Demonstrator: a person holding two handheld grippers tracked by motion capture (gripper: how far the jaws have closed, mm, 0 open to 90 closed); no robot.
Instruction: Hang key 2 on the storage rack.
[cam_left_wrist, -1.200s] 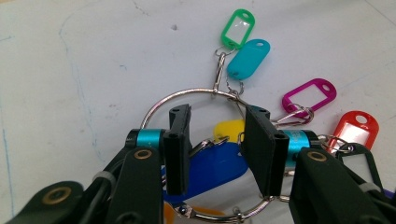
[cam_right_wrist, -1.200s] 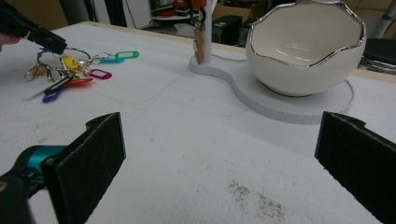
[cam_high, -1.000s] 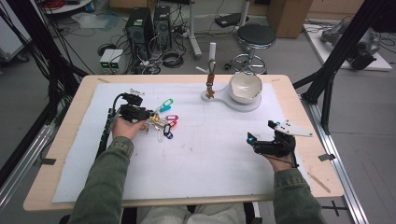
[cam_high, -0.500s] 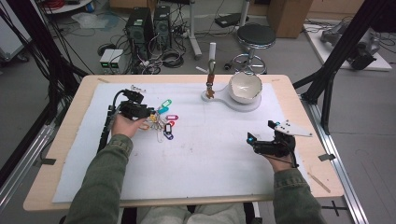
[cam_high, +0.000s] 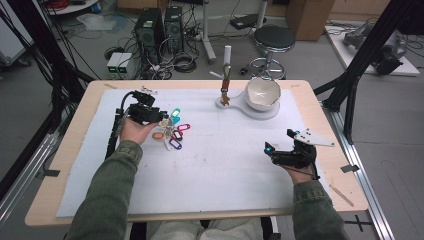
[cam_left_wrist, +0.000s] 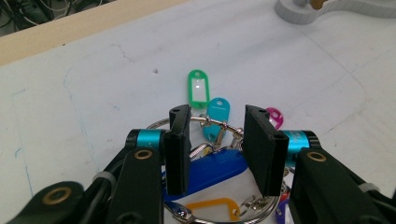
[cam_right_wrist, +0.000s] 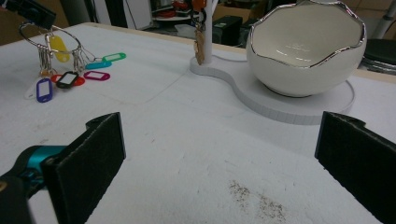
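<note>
A big wire key ring carries several coloured tags, among them a blue tag and an orange tag. My left gripper is shut on the ring's wire. In the right gripper view the key ring hangs lifted from that gripper, while some of its tags still lie on the mat. From above, my left gripper is at the mat's left over the tags. At the right, my right gripper rests low, and its jaws stand wide open around nothing.
A white bowl with a jagged silver rim sits on a white base plate at the back, next to a thin post with a brown piece hanging from it. A white mat covers the wooden table.
My left gripper has risen a little with the key ring, pulling the tags up toward it. The right hand has stayed put.
</note>
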